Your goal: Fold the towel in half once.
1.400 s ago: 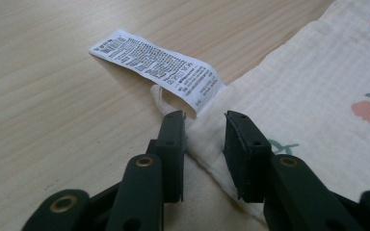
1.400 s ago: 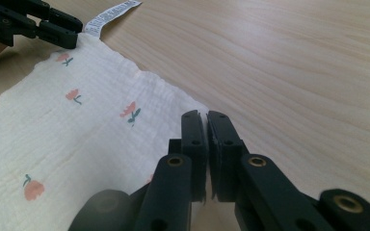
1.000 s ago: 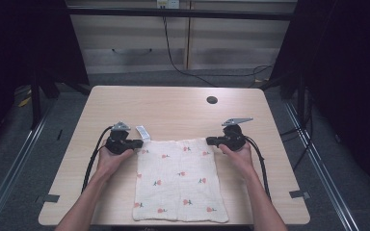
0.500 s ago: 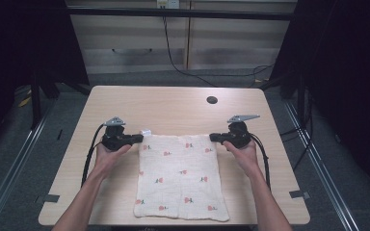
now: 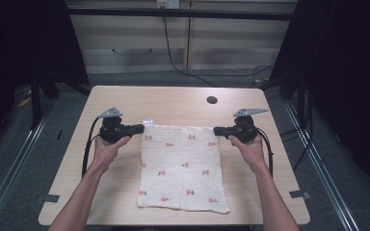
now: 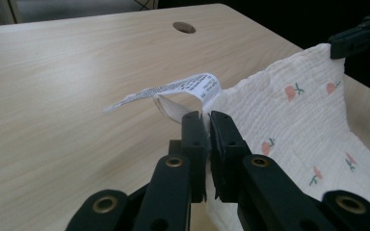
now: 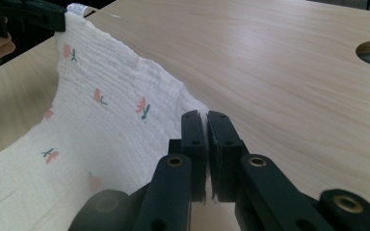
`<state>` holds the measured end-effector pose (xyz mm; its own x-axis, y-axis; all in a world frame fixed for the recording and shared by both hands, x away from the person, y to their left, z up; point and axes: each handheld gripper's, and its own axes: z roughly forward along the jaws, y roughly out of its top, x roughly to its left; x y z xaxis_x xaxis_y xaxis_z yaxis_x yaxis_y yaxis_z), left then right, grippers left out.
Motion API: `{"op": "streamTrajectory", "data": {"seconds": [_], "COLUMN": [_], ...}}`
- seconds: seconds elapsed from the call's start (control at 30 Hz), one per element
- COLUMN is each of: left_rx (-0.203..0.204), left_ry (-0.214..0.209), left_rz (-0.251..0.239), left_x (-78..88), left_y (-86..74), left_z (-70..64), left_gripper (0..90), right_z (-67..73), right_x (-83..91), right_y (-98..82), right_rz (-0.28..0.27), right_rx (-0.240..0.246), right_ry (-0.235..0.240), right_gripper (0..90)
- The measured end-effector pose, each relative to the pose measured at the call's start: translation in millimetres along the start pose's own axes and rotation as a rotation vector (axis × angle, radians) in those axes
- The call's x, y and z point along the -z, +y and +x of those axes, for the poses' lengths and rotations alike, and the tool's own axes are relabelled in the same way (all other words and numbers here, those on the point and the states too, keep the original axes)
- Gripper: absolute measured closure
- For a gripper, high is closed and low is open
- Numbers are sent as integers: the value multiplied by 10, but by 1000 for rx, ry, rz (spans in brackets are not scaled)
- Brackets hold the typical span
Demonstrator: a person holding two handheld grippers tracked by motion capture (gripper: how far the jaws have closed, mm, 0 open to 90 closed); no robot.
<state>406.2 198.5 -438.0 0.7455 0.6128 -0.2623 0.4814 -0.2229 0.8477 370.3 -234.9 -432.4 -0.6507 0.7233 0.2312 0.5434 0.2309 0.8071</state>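
The left hand-held gripper (image 5: 139, 128) is pinching the far left corner of the cloth (image 5: 180, 166), its jaws closed tight on the fabric just beside the white care label (image 6: 173, 91), which is curling free to one side. Moving across, the cloth is hanging between the two grips, its far edge lifted and sagging slightly in the middle, while the near part is lying flat on the surface (image 5: 173, 103). At the right, the right hand-held gripper (image 5: 218, 130) is clamping the far right corner in the same way.

Each grip is taking only a thin bite of the very corner, so the fabric is likely to slip out if the hands are pulling apart too hard or rising unevenly; one corner dropping would leave the cloth twisted. The loose label could also be getting caught in a fold.

The cloth is white crinkled muslin, printed with small pink flowers on green stems, soft and limp.
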Motion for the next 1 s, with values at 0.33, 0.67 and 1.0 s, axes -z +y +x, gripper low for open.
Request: {"op": "streamTrajectory", "data": {"seconds": [0.33,0.67,1.0], "left_rx": [-46,-67,-62], "left_ry": [5,9,4], "left_rz": [-36,-64,-34], "left_x": [39,42,56], "left_y": [348,564,293], "left_z": [-93,-181,-146], "left_gripper": [854,855,855], "right_z": [-60,-76,-50], "right_x": [156,248,241], "right_y": [234,408,106], "right_rz": [-33,-56,-35], "right_rx": [10,26,28], "right_ry": [-21,-30,-11], "right_gripper": [865,867,870]}}
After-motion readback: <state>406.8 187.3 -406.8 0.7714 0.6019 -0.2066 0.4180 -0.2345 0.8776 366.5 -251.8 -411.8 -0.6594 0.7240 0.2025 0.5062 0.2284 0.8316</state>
